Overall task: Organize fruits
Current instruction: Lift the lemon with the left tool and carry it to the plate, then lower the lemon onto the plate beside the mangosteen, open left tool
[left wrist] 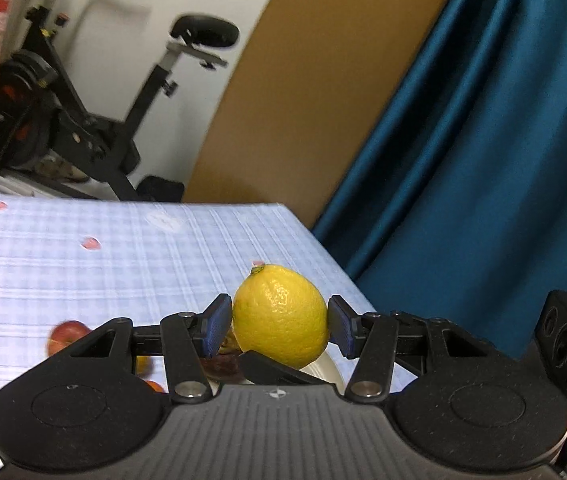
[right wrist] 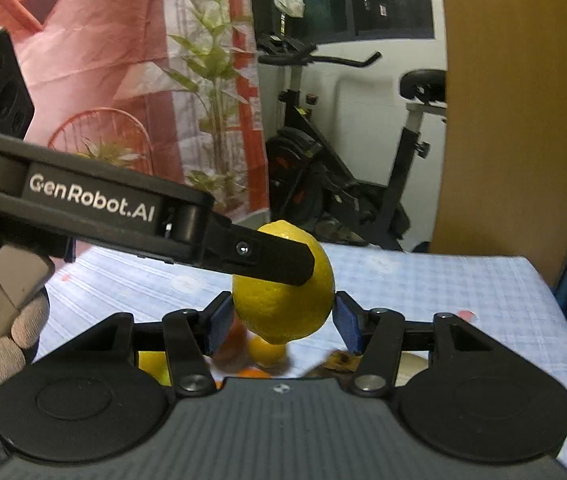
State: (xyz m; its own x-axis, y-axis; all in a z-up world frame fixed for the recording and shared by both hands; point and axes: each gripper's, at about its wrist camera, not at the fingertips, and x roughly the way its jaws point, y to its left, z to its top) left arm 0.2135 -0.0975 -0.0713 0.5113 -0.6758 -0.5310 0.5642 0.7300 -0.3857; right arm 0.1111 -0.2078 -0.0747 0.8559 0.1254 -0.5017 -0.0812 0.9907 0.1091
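Beneath the held lemon (right wrist: pixel 283 304) — oranges (right wrist: pixel 265 350), red apple (left wrist: pixel 65 336), plate (left wrist: pixel 325 372).

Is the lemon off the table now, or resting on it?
Off the table. The lemon sits clamped between both pads of the left gripper, with the tablecloth and other fruit visible below it.

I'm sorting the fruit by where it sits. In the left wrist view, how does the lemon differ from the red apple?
The lemon is yellow; the red apple is red. The lemon is clamped off the table between the blue pads of the left gripper; the red apple lies on the checked tablecloth. The lemon shows nearly whole; the red apple is partly hidden behind the gripper. Both are roundish fruits.
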